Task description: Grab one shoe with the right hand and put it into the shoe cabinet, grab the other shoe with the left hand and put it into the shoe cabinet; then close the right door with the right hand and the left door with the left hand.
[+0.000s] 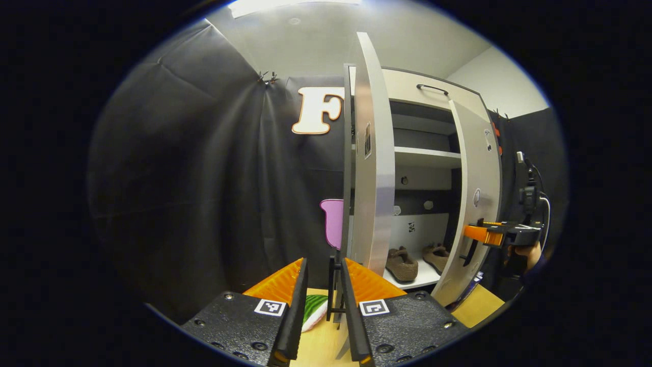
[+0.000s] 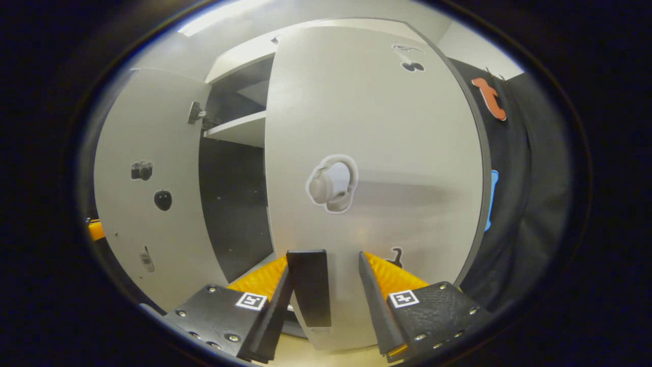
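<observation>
1. Here, in the left gripper view, the left gripper (image 1: 324,285) is held at 6 o'clock, its fingers parted narrowly around the edge of the left door (image 1: 373,168), which stands edge-on; contact cannot be told.
2. Two brown shoes (image 1: 401,265) (image 1: 437,256) are seen side by side on the bottom shelf of the shoe cabinet (image 1: 428,158), at about 4 o'clock.
3. The right gripper (image 1: 501,234) is seen at 3 o'clock, held by a hand (image 1: 531,254) beside the right door (image 1: 476,204).
4. In the right gripper view, the right gripper (image 2: 333,285) is spread, close against the right door (image 2: 372,168), with a dark handle (image 2: 308,293) between the fingers; a grip cannot be told.
</observation>
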{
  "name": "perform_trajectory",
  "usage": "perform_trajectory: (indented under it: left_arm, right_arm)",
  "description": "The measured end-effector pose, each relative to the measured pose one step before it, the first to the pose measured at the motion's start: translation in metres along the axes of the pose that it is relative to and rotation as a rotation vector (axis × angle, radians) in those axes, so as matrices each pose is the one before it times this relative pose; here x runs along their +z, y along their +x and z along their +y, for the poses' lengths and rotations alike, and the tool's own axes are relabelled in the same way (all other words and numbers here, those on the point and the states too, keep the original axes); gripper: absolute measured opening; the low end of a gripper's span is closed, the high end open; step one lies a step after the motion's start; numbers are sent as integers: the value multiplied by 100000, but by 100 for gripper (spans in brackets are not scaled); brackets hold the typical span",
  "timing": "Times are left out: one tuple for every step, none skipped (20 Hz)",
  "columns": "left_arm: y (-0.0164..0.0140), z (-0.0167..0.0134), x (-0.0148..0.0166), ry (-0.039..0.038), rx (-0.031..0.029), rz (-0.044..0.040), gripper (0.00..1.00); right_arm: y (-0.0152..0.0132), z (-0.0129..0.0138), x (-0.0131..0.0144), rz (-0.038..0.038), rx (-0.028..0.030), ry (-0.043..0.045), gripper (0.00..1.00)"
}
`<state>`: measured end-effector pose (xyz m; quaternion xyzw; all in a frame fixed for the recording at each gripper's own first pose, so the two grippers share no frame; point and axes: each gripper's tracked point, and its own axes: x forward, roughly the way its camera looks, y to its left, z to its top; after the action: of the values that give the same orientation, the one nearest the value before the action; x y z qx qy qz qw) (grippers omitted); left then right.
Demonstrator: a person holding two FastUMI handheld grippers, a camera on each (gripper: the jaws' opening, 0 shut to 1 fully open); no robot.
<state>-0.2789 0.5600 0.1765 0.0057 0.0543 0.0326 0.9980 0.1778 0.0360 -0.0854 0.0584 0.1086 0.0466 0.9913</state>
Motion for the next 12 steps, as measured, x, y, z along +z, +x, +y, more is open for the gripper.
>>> perform_trajectory:
  left_arm:
    - [133, -62, 35, -11, -465, -50, 43]
    - [97, 76, 45, -119, -468, -87, 33]
    - [16, -20, -100, -55, -454, 107, 33]
    - [155, 51, 11, -84, -268, 202, 33]
    - [14, 22, -102, -17, -197, 260, 34]
    - [112, 37, -11, -132, -378, 227, 34]
    - [63, 9, -147, -58, -293, 310, 38]
    - [71, 73, -28, -126, -289, 384, 38]
    - [-63, -30, 0, -146, -369, -201, 38]
    - [-1, -4, 116, -90, -444, -243, 39]
    - [-131, -24, -40, -17, -464, -30, 38]
    - [32, -14, 10, 6, -438, -42, 37]
  right_arm:
    - [359, 80, 99, -51, -625, -16, 72]
    - [339, 3, 124, -227, -731, -113, 72]
    - [127, 2, 16, -125, -725, -181, 72]
    - [158, 13, -34, -189, -718, -28, 70]
    - [160, 9, 6, -158, -602, 16, 70]
    - [189, 12, 38, -86, -659, -1, 72]
    - [163, -2, -14, -178, -741, 7, 70]
    - [215, -1, 16, -187, -845, -49, 72]
    - [186, 13, -70, -65, -971, -325, 70]
    - [317, 6, 87, -213, -816, -547, 73]
    - [216, -20, 22, -134, -955, -379, 71]
    - [192, -20, 40, -150, -1027, -26, 73]
